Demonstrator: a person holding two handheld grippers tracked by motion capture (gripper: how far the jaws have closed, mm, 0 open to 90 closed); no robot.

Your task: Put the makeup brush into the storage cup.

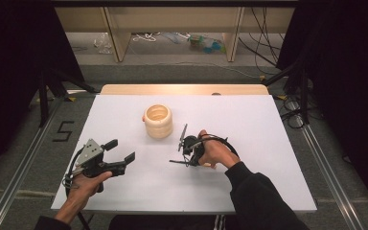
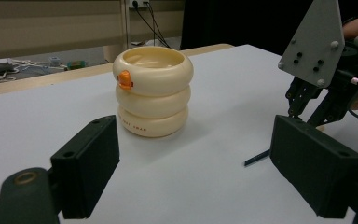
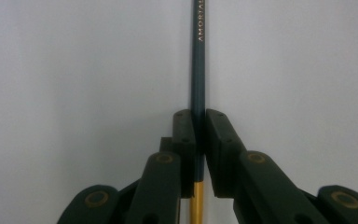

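White table (image 1: 268, 143) with a cream ringed cup (image 1: 158, 121) toward the far middle. Right gripper (image 3: 199, 140) points down at mid-table, clamped on a thin dark-blue pencil (image 3: 198, 70) with a gold end. Left gripper (image 1: 120, 153) hovers near-left, jaws apart.

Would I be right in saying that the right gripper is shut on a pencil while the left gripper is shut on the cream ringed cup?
Not quite: the left gripper is open and holds nothing; the cup stands beyond its jaws, untouched, as the left gripper view shows. The rest holds: the right gripper is shut on the pencil.
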